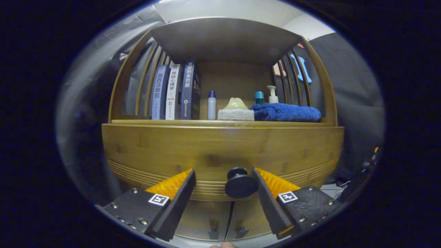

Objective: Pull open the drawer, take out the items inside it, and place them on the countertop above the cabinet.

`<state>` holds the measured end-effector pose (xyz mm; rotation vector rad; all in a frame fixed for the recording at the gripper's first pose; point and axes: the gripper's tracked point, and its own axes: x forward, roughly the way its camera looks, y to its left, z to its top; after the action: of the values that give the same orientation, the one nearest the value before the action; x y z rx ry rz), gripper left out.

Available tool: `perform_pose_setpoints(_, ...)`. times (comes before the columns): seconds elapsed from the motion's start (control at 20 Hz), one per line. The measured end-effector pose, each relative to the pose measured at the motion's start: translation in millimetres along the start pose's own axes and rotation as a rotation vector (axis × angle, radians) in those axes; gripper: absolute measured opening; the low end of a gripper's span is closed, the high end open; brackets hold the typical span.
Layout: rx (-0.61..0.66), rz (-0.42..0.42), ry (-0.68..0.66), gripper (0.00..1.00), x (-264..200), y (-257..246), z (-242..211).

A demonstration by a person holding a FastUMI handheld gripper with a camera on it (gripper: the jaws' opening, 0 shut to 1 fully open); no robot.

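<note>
A wooden cabinet stands before me with its drawer front (pixel 220 148) closed. A round black knob (pixel 240 183) sticks out of the drawer's lower middle. My gripper (pixel 224 175) is open, its fingers on either side of the knob; the knob sits close against the right finger (pixel 267 193), with a wide gap to the left finger (pixel 179 196). The countertop (pixel 220 122) above the drawer carries three upright books (pixel 174 91), a small white bottle (pixel 211 105), a pale sponge (pixel 236 109), a folded blue towel (pixel 286 112), a teal-capped bottle (pixel 259 97) and a pump bottle (pixel 273 94).
A shelf roof (pixel 224 38) and slatted wooden sides (pixel 293 79) enclose the countertop. Below the drawer are two cabinet doors with small handles (pixel 227 232). A fingertip (pixel 224 245) shows at the very bottom.
</note>
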<state>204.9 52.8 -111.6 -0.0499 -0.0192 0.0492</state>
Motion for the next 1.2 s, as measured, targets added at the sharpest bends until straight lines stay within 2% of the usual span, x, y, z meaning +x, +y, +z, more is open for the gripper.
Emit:
perform_pose_setpoints(0.35, 0.002, 0.008, -0.013, 0.99, 8, 3, -1)
perform_pose_setpoints(0.6, -0.070, 0.023, 0.023, 0.99, 5, 2, -10)
perform_pose_setpoints(0.75, -0.023, 0.039, 0.078, 0.99, -22, 2, -22)
perform_pose_setpoints(0.95, -0.018, 0.045, 0.097, 0.99, -63, -9, -12)
perform_pose_setpoints(1.2, -0.036, 0.028, 0.081, 0.98, -110, -25, 49)
